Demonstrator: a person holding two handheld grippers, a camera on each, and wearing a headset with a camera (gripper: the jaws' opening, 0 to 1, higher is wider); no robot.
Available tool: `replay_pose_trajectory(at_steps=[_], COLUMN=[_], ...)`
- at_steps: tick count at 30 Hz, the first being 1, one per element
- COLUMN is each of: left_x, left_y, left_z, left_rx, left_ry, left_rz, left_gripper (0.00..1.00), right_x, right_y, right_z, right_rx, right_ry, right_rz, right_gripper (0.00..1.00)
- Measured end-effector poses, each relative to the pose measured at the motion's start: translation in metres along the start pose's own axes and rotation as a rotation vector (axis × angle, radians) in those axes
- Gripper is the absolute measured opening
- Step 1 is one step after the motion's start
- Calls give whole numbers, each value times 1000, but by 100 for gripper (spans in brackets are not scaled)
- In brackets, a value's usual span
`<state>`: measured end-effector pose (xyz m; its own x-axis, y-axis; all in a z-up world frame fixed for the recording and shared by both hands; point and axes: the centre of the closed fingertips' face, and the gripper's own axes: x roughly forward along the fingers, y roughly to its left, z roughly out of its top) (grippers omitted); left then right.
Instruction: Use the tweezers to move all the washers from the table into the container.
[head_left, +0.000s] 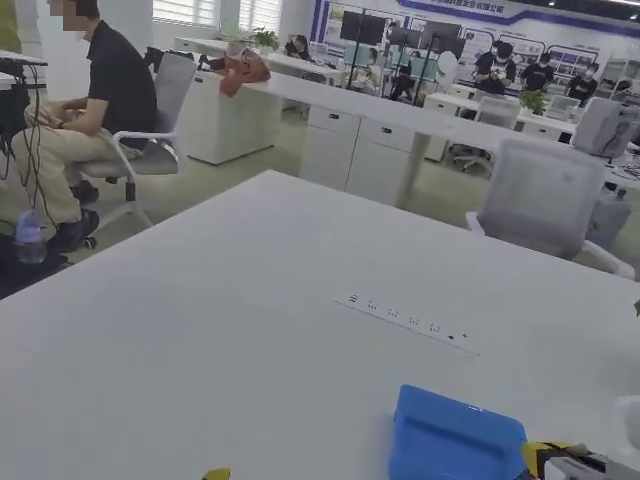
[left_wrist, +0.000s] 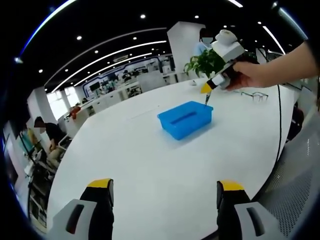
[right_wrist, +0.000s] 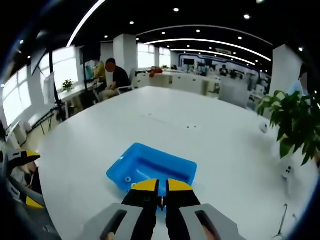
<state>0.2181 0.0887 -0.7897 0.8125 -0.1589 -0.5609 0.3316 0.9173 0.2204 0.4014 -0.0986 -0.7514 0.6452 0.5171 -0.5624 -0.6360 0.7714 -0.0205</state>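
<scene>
Nearest us, the left tongs stood wide open above the white worktop, with nothing between their yellow tips. The right tongs were all but closed, with a thin gap between their yellow tips. In that gap they gripped the tweezers. A hand held those tongs, reaching in from the right of the left gripper view. There the dark points of the tweezers hung down over the far right corner of the box.

The blue box sat on the worktop just ahead of the right tongs, open at the top. We saw one small washer lying inside it, in the near left corner as the right gripper view had it. In the head view the box lay at the bottom edge, with part of a pair of tongs just beside it on the right.

Past the box a few specks dotted the worktop, too small for us to name. A row of sockets was set flush into the surface further on. A pair of glasses lay near the worktop's far edge, and a green plant stood close by.

Beyond the worktop we saw a grey chair. A person in a black top was seated well apart on the left, and long white desks ran across the back of the room.
</scene>
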Motion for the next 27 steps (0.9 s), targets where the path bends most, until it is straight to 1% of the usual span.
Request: replay_pose_trajectory(at_steps=[1, 2, 3, 4, 5, 6, 7, 8, 9, 10, 11, 12, 14, 15, 16, 17, 18, 19, 20, 21, 22, 23, 24, 25, 26, 27], left_x=[0, 0, -1, -1, -1, -1, -1, -2, -2, -2, -2, -2, -3, -3, -4, -4, -4, -4, -4, -4, -4, -4, -4, -4, -4, -4], left_y=[0, 0, 0, 0, 0, 0, -1, -1, -1, -1, -1, 0, 2, 3, 4, 5, 6, 7, 8, 8, 9, 9, 8, 8, 8, 8], left_z=[0, 1, 1, 1, 2, 2, 2, 3, 3, 3, 3, 3, 4, 4, 3, 3, 2, 3, 3, 3, 3, 3, 3, 3, 2, 2], left_rx=[-1, -3, -3, -3, -4, -4, -3, -2, -1, -1, -1, -1, -7, -9, -9, -8, -8, -9, -13, -15, -16, -15, -13, -11, -9, -8], left_ry=[-1, -6, -9, -10, -12, -14, -17, -18, -19, -20, -21, -23, -27, -27, -25, -22, -21, -22, -25, -25, -25, -25, -24, -23, -22, -19], left_rz=[0, 0, 1, 1, -2, -3, -4, -5, -5, -5, -3, 1, 7, 12, 18, 23, 30, 32, 35, 35, 36, 36, 37, 37, 36, 35], left_gripper=[86, 85, 85, 85, 84, 84, 84, 84, 84, 84, 83, 83, 83, 83, 82, 81, 81, 81, 80, 80, 80, 80, 80, 80, 80, 80], right_x=[-5, -7, -13, -15, -19, -22, -25, -28, -30, -31, -33, -34, -37, -37, -39, -40, -39, -39, -40, -38, -36, -34, -32, -29, -28, -25], right_y=[4, 4, 9, 15, 24, 26, 32, 39, 43, 48, 52, 55, 65, 67, 71, 74, 75, 78, 80, 82, 86, 90, 92, 97, 98, 103], right_z=[1, 1, 2, 2, 0, -1, -7, -10, -17, -22, -29, -38, -54, -59, -71, -78, -85, -91, -99, -99, -99, -102, -104, -105, -105, -108], right_rx=[-16, -28, -60, -75, -80, -101, -151, -178, -223, -244, -251, -259, -275, -306, -357, -383, -442, -489, -535, -568, -601, -615, -617, -629, -635, -644], right_ry=[5, 5, 0, 3, 14, 19, 47, 65, 93, 116, 151, 183, 250, 267, 319, 357, 387, 418, 472, 468, 461, 479, 488, 490, 493, 506], right_rz=[16, 21, 38, 71, 118, 126, 152, 165, 180, 200, 215, 220, 271, 278, 313, 329, 334, 350, 364, 361, 374, 395, 402, 421, 429, 450], right_gripper=[1, 1, 1, 1, 1, 1, 1, 1, 1, 1, 1, 1, 1, 1, 1, 1, 1, 1, 1, 1, 1, 1, 1, 1, 2, 2])
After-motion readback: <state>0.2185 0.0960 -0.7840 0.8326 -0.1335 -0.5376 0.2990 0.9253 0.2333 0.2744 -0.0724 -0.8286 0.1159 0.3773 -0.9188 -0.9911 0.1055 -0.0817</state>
